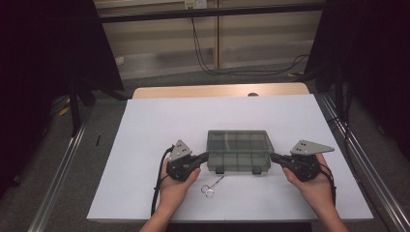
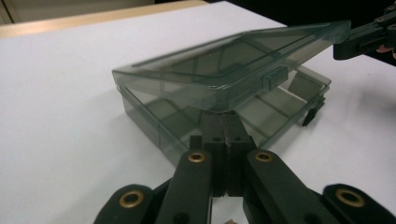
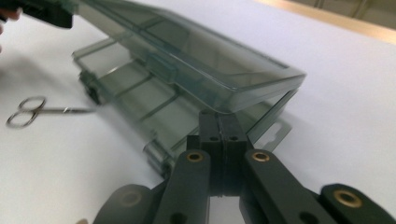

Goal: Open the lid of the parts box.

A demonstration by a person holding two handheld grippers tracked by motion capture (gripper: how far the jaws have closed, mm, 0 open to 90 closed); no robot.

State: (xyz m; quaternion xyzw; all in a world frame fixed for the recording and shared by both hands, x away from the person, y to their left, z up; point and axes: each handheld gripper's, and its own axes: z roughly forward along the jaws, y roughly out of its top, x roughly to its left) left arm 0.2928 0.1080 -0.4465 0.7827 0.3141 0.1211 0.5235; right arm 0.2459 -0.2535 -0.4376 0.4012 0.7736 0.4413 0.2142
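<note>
A smoky translucent compartment box [image 1: 238, 152] sits on the white table sheet [image 1: 145, 130], its lid [image 2: 224, 65] tilted partly up over the divided base [image 2: 285, 98]. My left gripper [image 1: 207, 155] is shut, its tips tucked under the lid's front left corner [image 2: 220, 116]. My right gripper [image 1: 271, 156] is shut too, its tips under the opposite front corner [image 3: 218, 116]. Nothing is pinched between either pair of jaws. The right gripper [image 2: 362, 41] shows far off in the left gripper view, and the left gripper [image 3: 46, 11] in the right gripper view.
Small metal scissors [image 1: 211, 187] [image 3: 32, 111] lie on the sheet just in front of the box, between my hands. A wooden table edge [image 1: 217, 90] runs along the far side. Metal rails [image 1: 63, 169] and cables [image 1: 208, 63] lie on the floor around the table.
</note>
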